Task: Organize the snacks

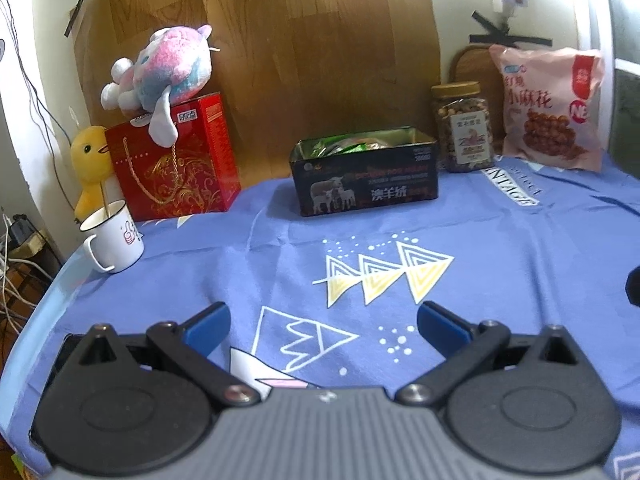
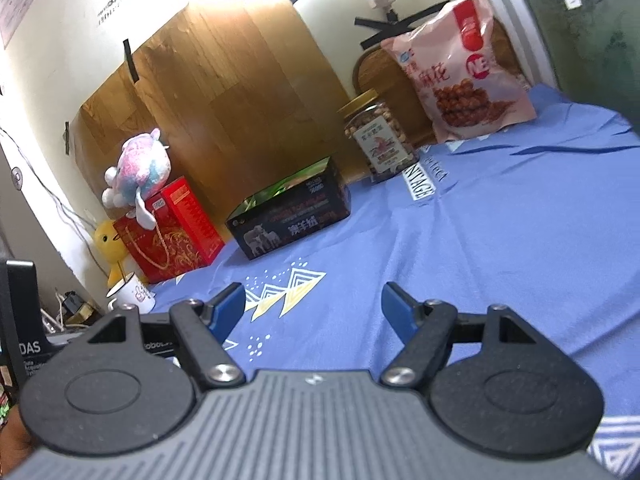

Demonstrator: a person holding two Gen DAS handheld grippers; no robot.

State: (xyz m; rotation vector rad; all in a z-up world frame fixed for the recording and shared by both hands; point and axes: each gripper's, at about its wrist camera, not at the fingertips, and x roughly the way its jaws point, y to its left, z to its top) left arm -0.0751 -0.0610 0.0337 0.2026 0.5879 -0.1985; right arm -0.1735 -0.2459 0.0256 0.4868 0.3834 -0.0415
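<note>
Both grippers (image 1: pixel 323 322) (image 2: pixel 313 305) wide open, empty.

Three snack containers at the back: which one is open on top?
The black tin with sheep on its front: no lid, green packets showing inside. The nut jar to its right has its gold cap on, and the pink bag is sealed.

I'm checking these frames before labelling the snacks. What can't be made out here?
- What fills the black tin: its front wall hides all but some green wrappers, in both views.
- Small print on the jar label: too small and blurred.
- The yellow duck: partly behind the red box, left wrist view.
- The pink bag: motion-blurred in the right wrist view.
</note>
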